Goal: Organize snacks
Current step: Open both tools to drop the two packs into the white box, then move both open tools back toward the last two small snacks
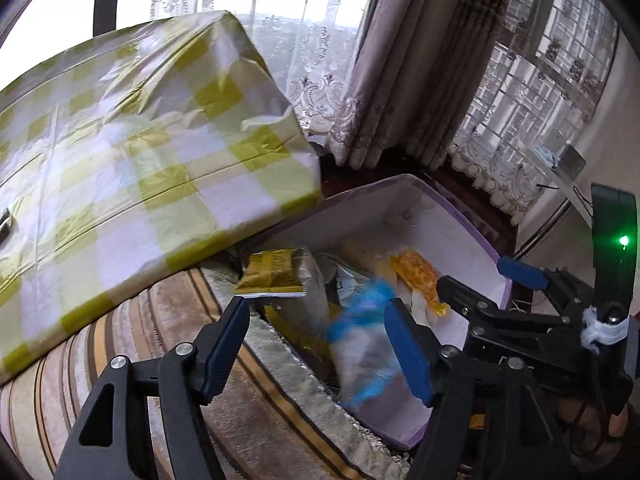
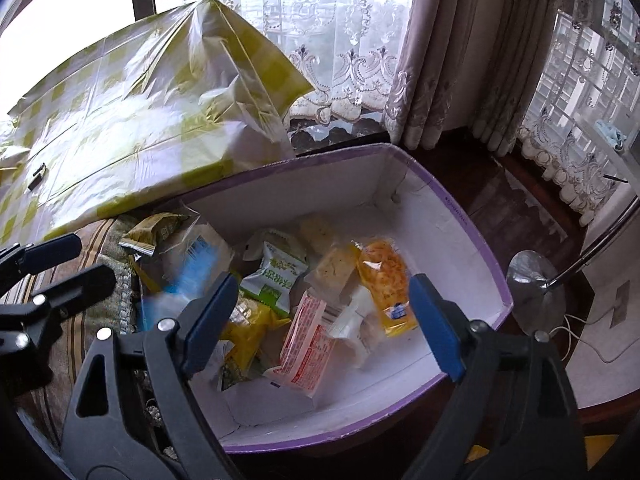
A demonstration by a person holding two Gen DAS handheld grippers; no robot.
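- Purple-rimmed white cardboard box (image 2: 460, 208) sits open below and ahead of both tools, holding a loose heap of snack packets.
- Left tool (image 1: 316, 344) is wide open, its blue-padded fingers (image 1: 408, 348) gripping nothing; a blurred blue-and-clear plastic packet (image 1: 360, 344) shows between them, over the near end of the box, and contact cannot be told.
- Just beyond the left tool's left finger, a gold foil packet (image 1: 274, 274) lies at the box's edge.
- Right tool (image 2: 320, 316) is also wide open and empty, hanging above the box's middle.
- Between the right tool's fingers lie a green-and-white sachet (image 2: 276, 270), a red-and-white printed wrapper (image 2: 308, 350) and a yellow crinkled packet (image 2: 250, 326).
- By its right finger rests an orange-filled clear bag (image 2: 382, 276), touching the pale wrappers beside it.
- To the left of both tools, a yellow-and-white checked plastic cloth (image 1: 132, 152) covers a surface that overhangs the box's far corner.
- Striped brown plush fabric (image 1: 260, 380) lies under the left tool, next to the box.
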